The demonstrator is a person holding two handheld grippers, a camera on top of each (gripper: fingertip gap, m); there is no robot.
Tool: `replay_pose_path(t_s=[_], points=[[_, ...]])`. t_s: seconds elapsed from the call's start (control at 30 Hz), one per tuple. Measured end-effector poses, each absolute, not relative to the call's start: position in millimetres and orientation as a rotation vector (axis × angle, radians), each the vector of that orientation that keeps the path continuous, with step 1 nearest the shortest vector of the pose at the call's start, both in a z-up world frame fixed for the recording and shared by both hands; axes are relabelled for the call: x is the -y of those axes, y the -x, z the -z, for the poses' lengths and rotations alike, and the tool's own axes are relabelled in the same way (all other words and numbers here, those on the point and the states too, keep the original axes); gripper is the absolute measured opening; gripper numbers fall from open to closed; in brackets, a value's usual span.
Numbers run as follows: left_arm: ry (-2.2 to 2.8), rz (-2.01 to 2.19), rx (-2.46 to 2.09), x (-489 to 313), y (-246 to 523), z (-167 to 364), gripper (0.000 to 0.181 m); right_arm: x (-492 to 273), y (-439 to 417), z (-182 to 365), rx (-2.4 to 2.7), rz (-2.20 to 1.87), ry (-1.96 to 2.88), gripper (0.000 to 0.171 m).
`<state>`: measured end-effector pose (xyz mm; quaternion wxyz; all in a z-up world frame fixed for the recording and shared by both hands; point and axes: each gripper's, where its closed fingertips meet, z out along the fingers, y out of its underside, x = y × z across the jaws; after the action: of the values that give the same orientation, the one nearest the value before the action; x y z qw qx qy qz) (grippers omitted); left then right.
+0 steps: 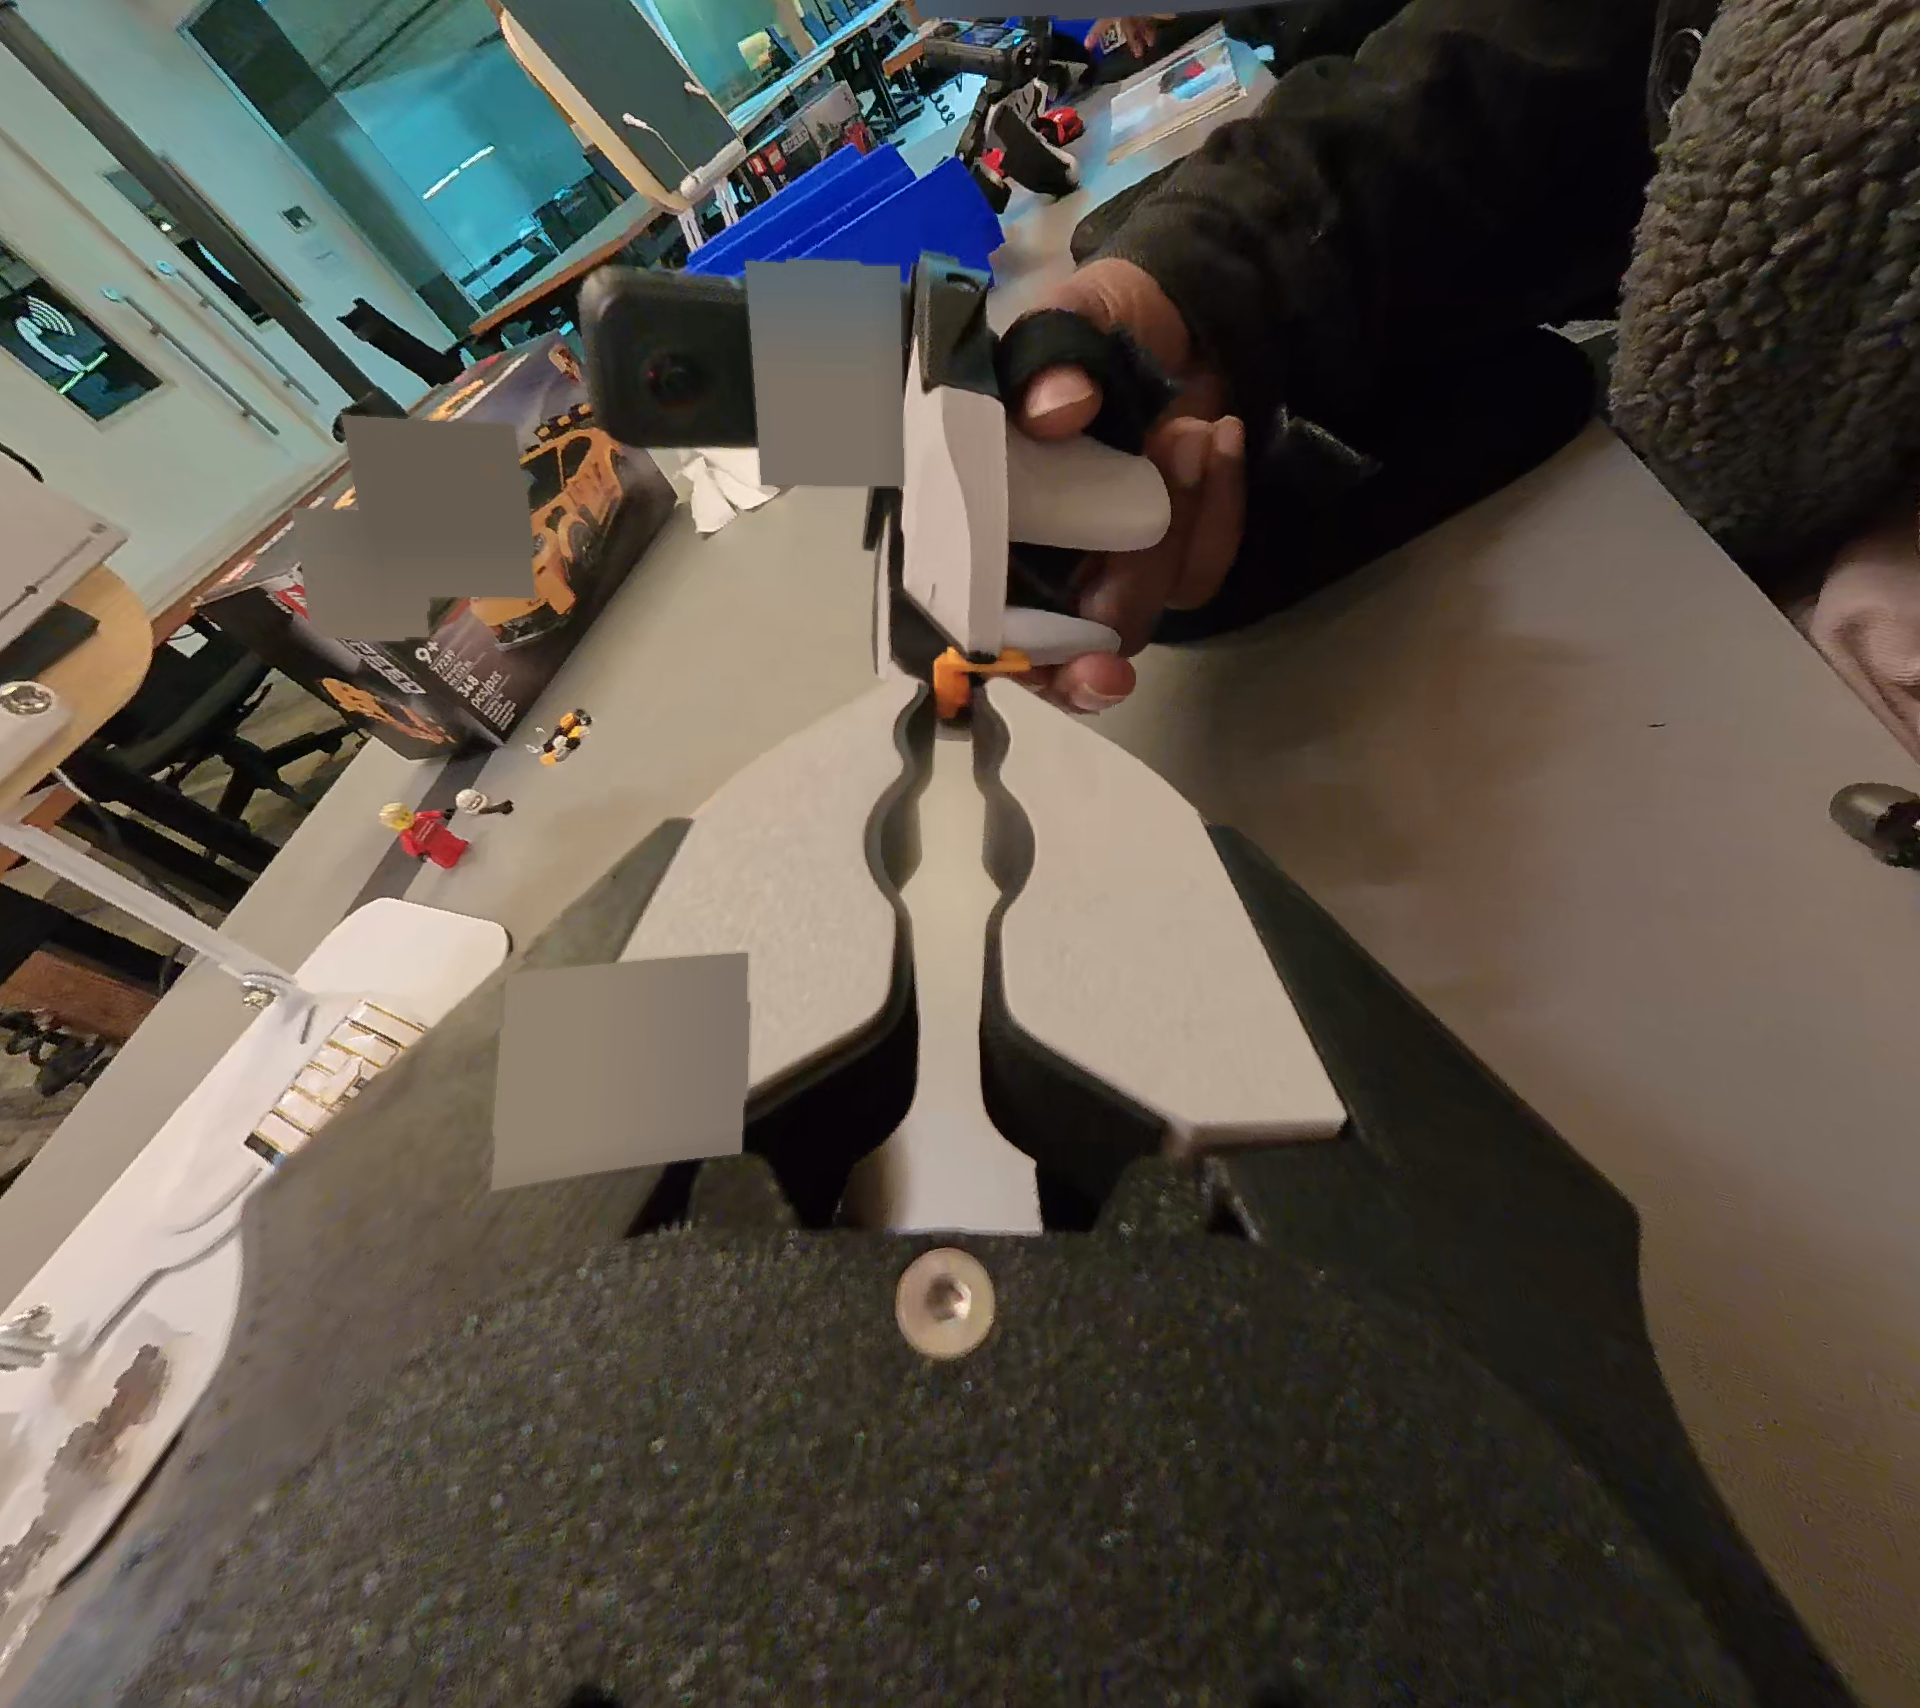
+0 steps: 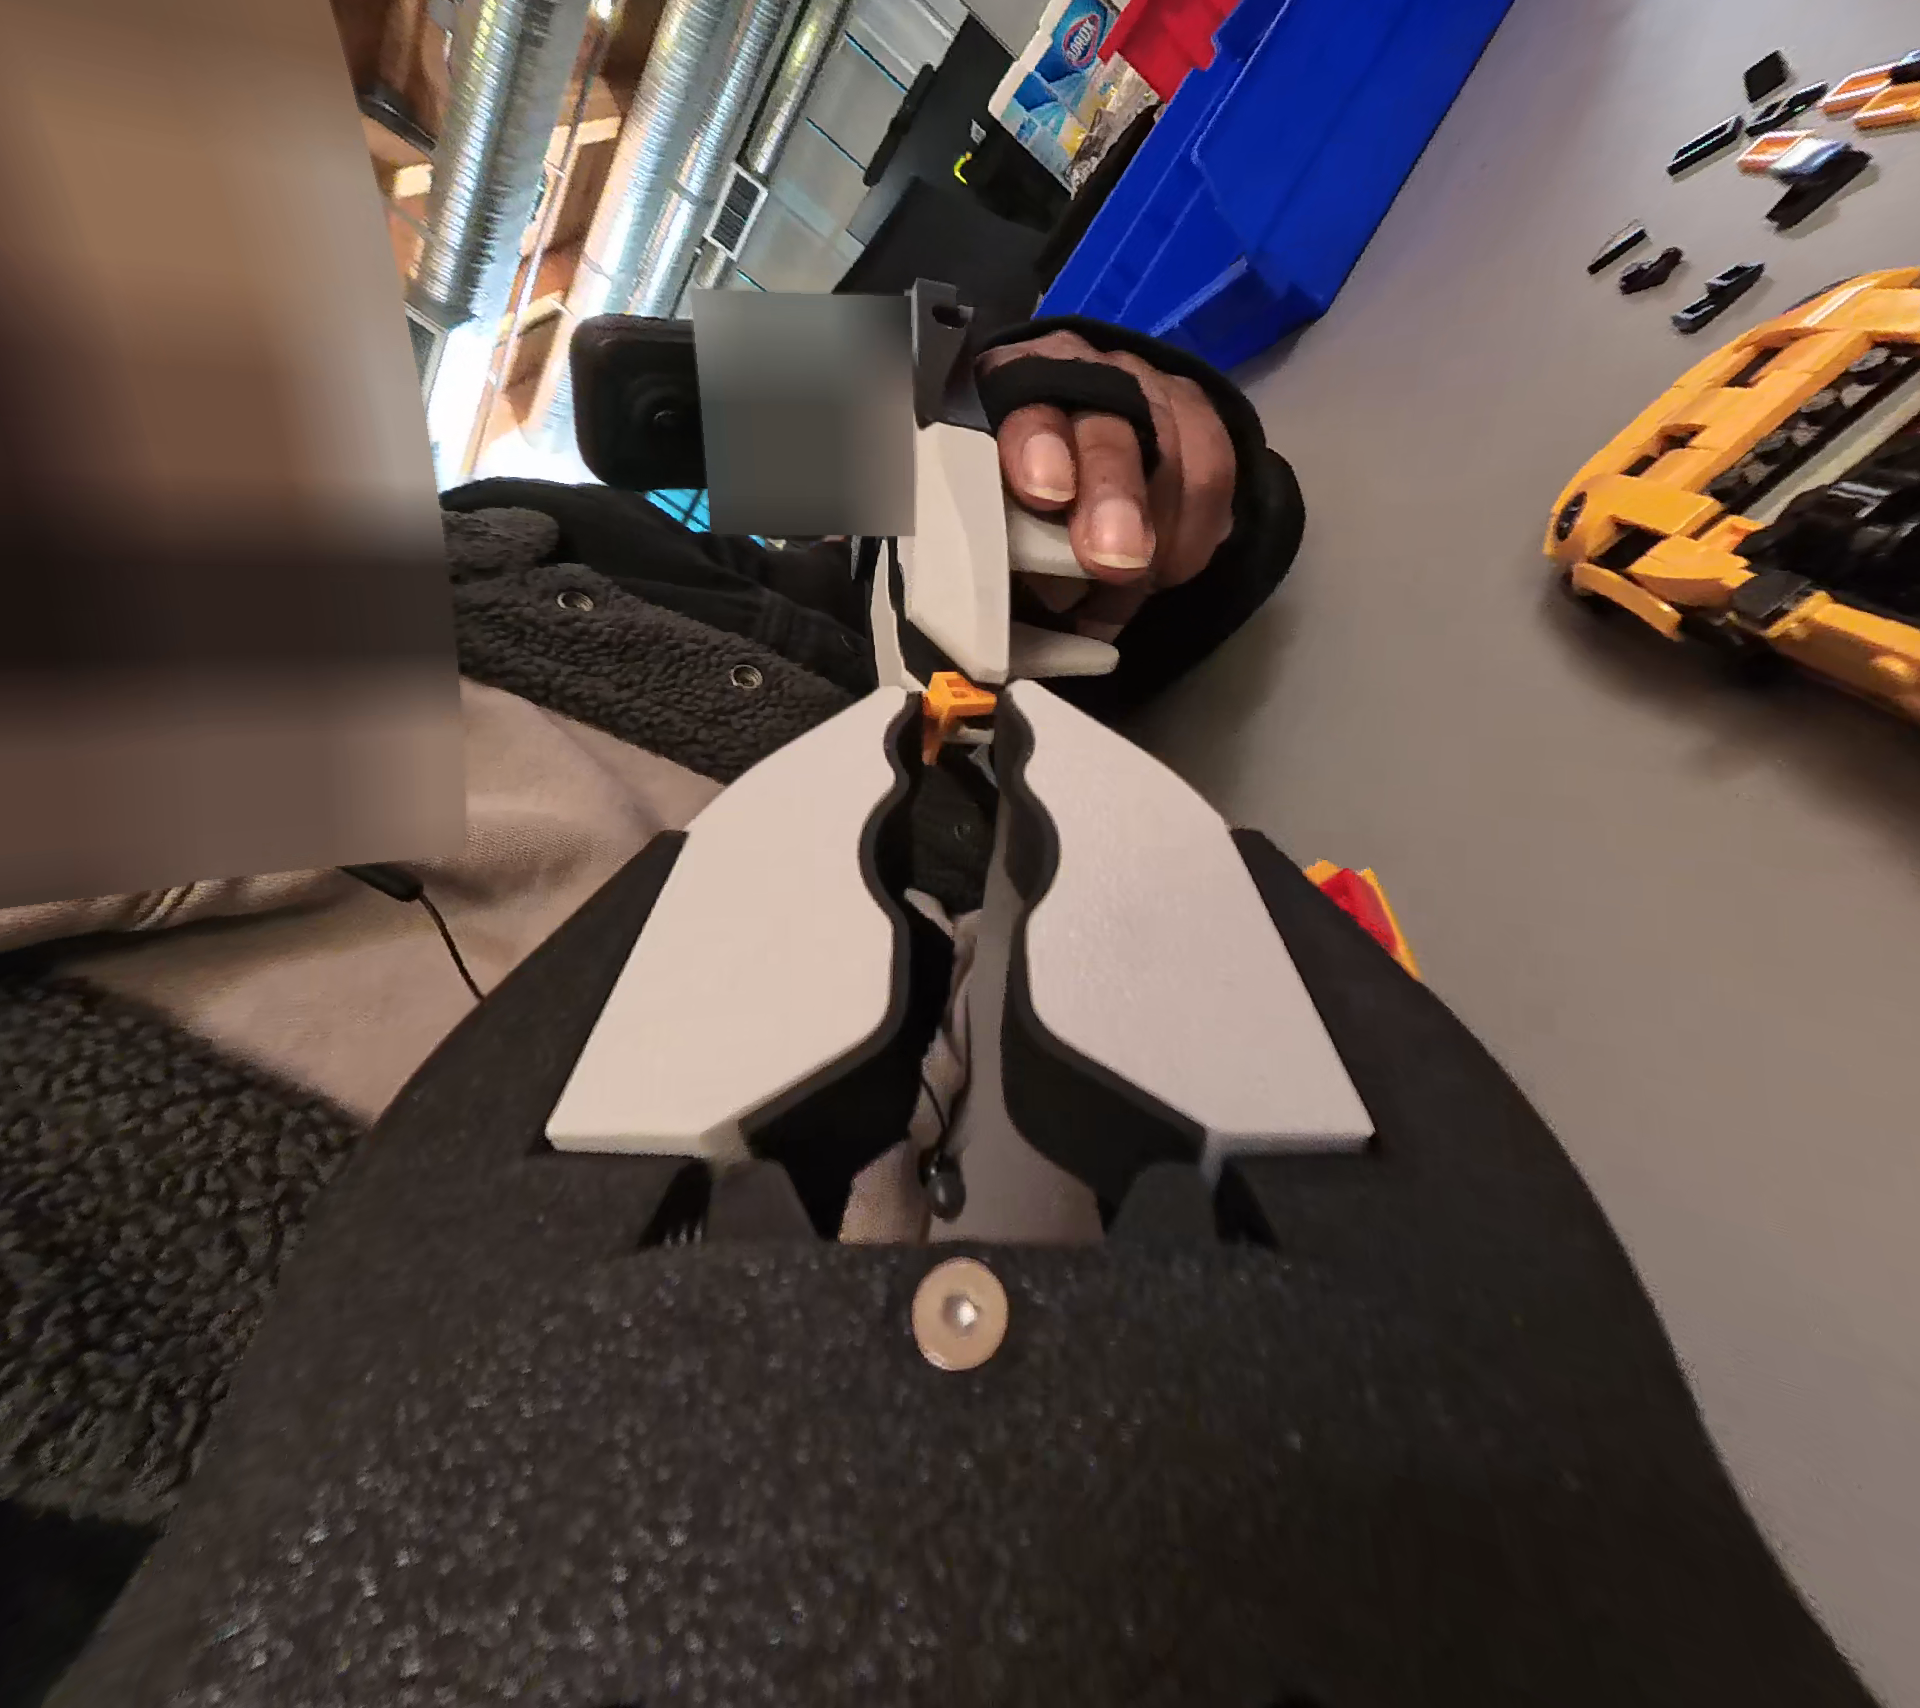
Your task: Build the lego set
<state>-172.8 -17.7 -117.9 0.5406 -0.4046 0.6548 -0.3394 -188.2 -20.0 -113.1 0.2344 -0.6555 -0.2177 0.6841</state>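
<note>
With both jaws clenched on the small orange plastic Lego piece (image 1: 954,684), held at twelve o'clock above the grey tabletop (image 1: 1455,827), it is being risked popping free through uneven squeezing.

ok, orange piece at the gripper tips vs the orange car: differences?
The orange piece is one small element; the orange car is a large many-brick assembly. The piece is held off the table between the left gripper and right gripper; the car rests on the table, untouched. Both are orange.
</note>
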Motion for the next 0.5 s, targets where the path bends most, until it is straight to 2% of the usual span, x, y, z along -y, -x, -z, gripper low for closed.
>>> replay_pose_path(t_s=[0.23, 0.5], points=[[1.126, 0.932, -1.57, 12.4, 174.9, 122.4, 0.005, 14.0, 187.3, 116.0, 0.571, -1.834, 1.808, 0.013], [1.598, 1.113, -1.676, -2.5, 183.7, 162.4, 0.004, 13.1, 178.0, 138.4, 1.0, -1.135, 1.827, 0.016]])
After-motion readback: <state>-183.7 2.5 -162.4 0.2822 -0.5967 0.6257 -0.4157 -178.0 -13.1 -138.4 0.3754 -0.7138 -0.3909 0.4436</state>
